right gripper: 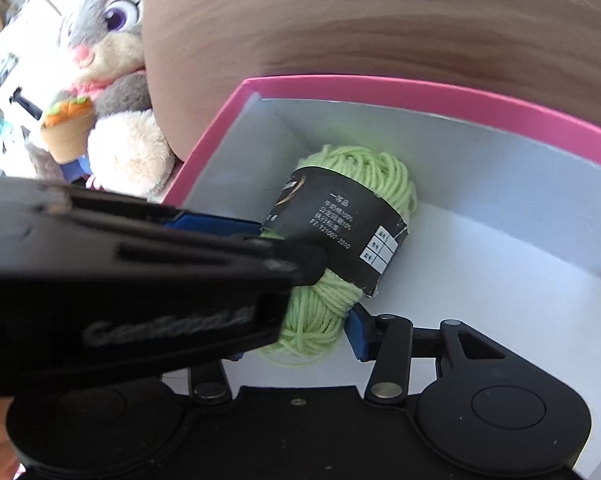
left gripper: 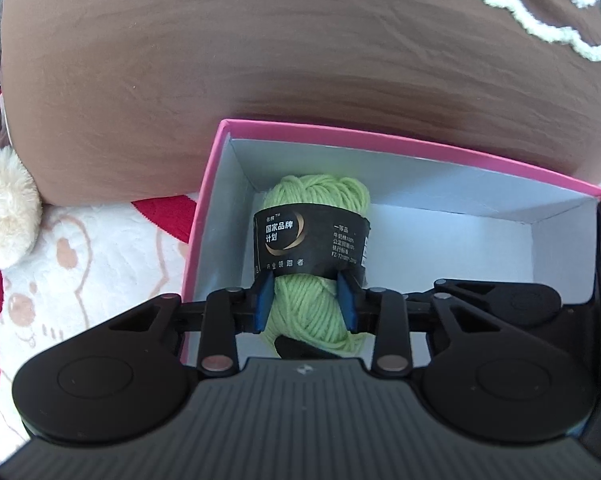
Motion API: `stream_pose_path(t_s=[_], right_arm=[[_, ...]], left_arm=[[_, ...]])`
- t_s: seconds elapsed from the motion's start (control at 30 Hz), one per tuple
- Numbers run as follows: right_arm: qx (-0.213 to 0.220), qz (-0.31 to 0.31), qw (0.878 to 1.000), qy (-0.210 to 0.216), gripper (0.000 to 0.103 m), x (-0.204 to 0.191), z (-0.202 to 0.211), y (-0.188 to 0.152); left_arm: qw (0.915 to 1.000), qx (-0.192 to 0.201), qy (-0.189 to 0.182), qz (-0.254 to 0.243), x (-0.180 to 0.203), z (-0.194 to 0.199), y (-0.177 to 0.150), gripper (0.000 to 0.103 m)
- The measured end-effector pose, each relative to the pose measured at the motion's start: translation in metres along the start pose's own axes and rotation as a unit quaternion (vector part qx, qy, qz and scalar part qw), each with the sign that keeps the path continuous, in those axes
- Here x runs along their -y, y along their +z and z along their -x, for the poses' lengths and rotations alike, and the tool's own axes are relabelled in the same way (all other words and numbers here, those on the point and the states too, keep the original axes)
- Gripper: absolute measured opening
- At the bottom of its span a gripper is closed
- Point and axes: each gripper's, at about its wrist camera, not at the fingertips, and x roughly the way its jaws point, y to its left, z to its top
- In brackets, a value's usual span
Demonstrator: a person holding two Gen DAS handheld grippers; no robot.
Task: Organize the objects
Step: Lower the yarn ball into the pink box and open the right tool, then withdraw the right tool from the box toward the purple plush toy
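Blue-padded fingers (left gripper: 263, 300) of the left gripper (left gripper: 306, 302) pinch the near end of a green yarn skein (left gripper: 316, 240) inside a pink box (left gripper: 380, 140). Right gripper (right gripper: 300, 332) brackets the same skein, one pad at its side; whether it presses cannot be told. Beyond the box stand a brown cushion (left gripper: 220, 60) and a plush rabbit (right gripper: 108, 40).

A brown cushion (left gripper: 220, 80) stands beside a grey plush rabbit (right gripper: 108, 32).
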Motion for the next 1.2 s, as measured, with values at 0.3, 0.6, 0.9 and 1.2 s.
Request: stream_pose_path(t_s=[0.3, 0.6, 0.9, 1.2], right_arm=[[-0.001, 0.059, 0.998, -0.037, 0.059, -0.004, 0.027, -0.007], [0.022, 0.065, 0.996, -0.058, 0.059, 0.006, 0.071, -0.024], [0.041, 0.074, 0.994, -0.072, 0.059, -0.005, 0.112, -0.043], [0.038, 0.062, 0.993, -0.091, 0.059, -0.017, 0.155, -0.063]], left_arm=[[0.9998, 0.019, 0.009, 0.001, 0.002, 0.003, -0.008, 0.033], [0.9984, 0.051, -0.002, 0.024, -0.001, 0.038, -0.022, 0.033], [0.9981, 0.061, -0.003, 0.005, 0.011, 0.068, -0.035, 0.033], [0.9971, 0.062, 0.027, -0.035, 0.036, 0.103, -0.055, 0.033]])
